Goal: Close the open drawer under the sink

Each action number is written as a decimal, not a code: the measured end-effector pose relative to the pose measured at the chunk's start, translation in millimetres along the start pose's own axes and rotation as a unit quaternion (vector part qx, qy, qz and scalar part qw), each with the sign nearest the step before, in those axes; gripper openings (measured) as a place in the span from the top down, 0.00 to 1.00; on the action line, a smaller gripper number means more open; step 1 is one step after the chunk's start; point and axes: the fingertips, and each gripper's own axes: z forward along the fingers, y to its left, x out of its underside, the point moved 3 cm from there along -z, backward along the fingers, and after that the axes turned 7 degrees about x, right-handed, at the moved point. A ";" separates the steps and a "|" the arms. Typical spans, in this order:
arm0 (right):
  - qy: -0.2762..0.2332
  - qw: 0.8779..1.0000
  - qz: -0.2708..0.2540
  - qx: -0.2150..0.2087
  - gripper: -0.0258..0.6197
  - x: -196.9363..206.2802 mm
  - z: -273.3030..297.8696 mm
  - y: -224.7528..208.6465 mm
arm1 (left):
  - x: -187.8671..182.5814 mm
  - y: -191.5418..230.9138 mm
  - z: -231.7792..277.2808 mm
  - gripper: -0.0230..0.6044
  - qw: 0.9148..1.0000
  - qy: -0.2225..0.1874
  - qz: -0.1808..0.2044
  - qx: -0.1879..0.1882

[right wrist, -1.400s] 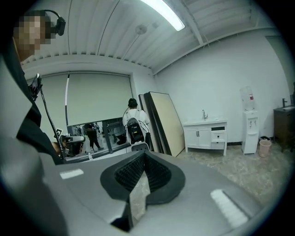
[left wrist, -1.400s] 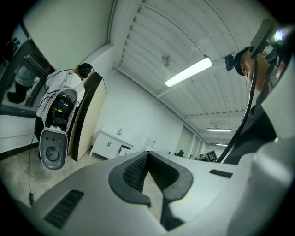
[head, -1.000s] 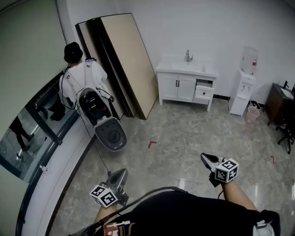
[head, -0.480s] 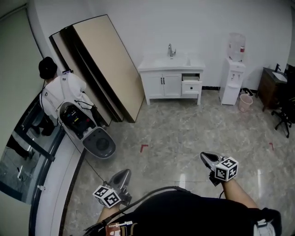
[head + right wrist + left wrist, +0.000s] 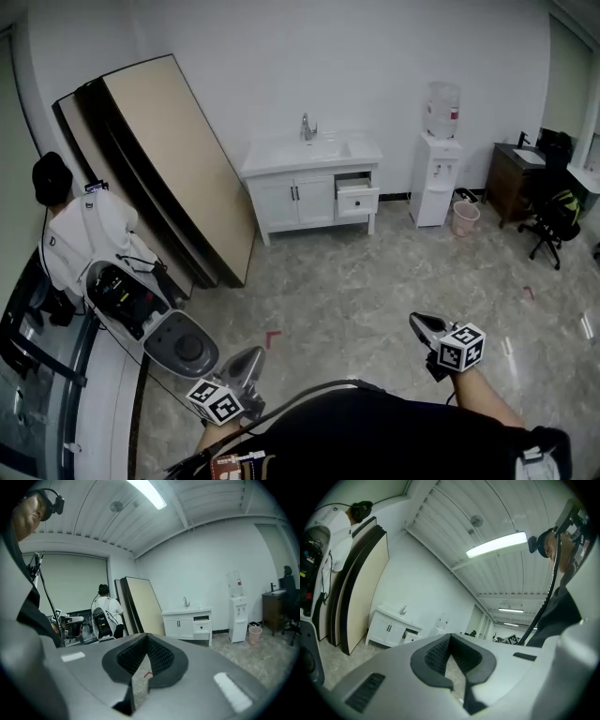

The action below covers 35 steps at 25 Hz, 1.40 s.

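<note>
The white sink cabinet (image 5: 298, 195) stands against the far wall, a tap on its top. Its upper right drawer (image 5: 358, 198) is pulled out a little. The cabinet also shows small and far in the left gripper view (image 5: 389, 629) and the right gripper view (image 5: 186, 622), and the open drawer (image 5: 202, 626) is plain in the latter. My left gripper (image 5: 251, 354) and right gripper (image 5: 419, 321) hang low in front of my body, several steps from the cabinet. Both are shut and hold nothing.
A water dispenser (image 5: 437, 169) and a pink bin (image 5: 464, 217) stand right of the cabinet, then a dark desk (image 5: 514, 176) and an office chair (image 5: 553, 220). Large boards (image 5: 169, 159) lean on the wall at the left. A person (image 5: 80, 239) with a backpack stands there.
The cabinet has slid leftward in the head view, and the desk and chair have come into sight at the right. Both grippers have stayed low and shut.
</note>
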 end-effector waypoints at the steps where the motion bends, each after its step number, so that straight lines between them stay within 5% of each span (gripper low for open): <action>1: -0.003 1.000 -0.005 0.002 0.96 -6.5 11.9 7.2 | -10.9 13.4 -1.3 0.97 1.000 0.001 0.006 0.005; 7: -0.011 1.000 -0.014 0.018 0.96 -38.8 93.1 53.7 | -58.4 104.1 -24.3 0.97 1.000 0.004 0.001 0.015; 18: 0.030 0.999 -0.012 0.028 0.96 -46.1 201.4 73.9 | -77.2 219.1 -18.6 0.97 0.999 0.014 -0.032 0.016; 26: 0.034 0.999 -0.013 -0.014 0.96 -43.0 278.9 4.5 | -61.7 264.0 40.7 0.97 0.999 0.006 -0.030 -0.018; 35: 0.030 0.996 -0.032 -0.077 0.96 -116.8 369.0 -109.0 | -96.2 284.2 171.8 0.97 0.997 -0.028 -0.012 -0.070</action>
